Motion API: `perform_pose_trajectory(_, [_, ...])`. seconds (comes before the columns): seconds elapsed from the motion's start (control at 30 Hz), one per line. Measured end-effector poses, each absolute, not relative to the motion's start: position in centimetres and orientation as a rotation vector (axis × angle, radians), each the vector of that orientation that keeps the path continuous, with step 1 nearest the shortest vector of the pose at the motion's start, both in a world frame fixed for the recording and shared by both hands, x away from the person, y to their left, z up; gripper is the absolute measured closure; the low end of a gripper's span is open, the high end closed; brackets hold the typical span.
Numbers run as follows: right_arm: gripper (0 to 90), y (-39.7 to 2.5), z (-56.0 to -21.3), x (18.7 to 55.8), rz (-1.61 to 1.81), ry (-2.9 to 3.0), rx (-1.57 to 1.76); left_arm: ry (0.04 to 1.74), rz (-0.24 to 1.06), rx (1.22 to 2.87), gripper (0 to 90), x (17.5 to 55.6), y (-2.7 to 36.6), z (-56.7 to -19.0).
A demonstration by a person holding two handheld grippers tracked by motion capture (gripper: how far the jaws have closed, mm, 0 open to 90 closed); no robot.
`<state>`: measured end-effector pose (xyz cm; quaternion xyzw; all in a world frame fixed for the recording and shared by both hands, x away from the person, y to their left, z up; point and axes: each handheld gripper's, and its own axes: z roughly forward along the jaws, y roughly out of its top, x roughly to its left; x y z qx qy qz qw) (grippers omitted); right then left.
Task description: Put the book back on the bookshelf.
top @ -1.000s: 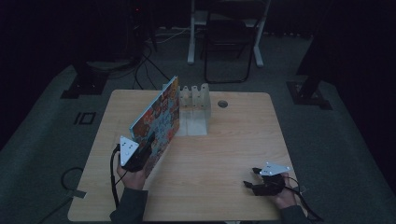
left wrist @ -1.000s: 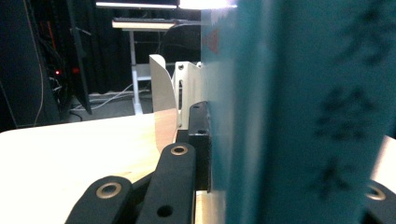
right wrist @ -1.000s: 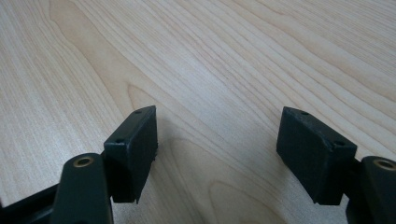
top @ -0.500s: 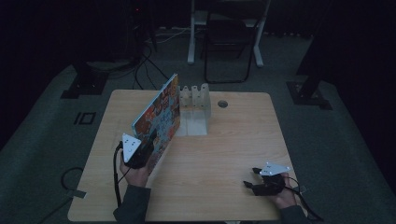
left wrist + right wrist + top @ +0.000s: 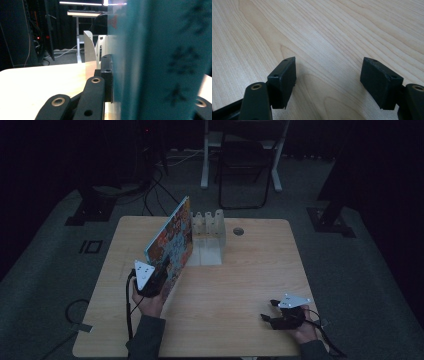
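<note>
At the near-left of the table, the left gripper [image 5: 159,276] is clamped on the bottom corner of a colourful picture book [image 5: 171,244], its jaws pressed flat against both covers; in the left gripper view the teal spine [image 5: 160,62] with dark printed characters stands right up against the lens. The book is held up on edge, tilted, its far end reaching toward the white slotted rack [image 5: 207,227] at the back of the table [image 5: 240,270]. It looks like the job is to stand the book in that rack, so the smart play is to keep the grip firm and low, straighten the book to vertical, and line the spine up with a gap between the rack's dividers before pushing forward. Watch for the far corner catching on a divider. Over at the near-right, the right gripper [image 5: 278,312] sits low on the tabletop, jaws wide apart over bare wood, holding nothing and ready to steady the book if needed.
</note>
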<state>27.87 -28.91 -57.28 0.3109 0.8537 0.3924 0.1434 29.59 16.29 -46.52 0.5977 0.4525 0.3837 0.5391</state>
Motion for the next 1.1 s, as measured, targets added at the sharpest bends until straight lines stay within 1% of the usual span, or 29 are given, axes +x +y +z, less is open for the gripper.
perform_pose_trajectory(1.1, [27.7, -28.9, -57.3, 27.9, 1.132, 2.465, 0.896, 1.104, 0.967, 1.399, 81.3, 31.8, 15.1, -46.7])
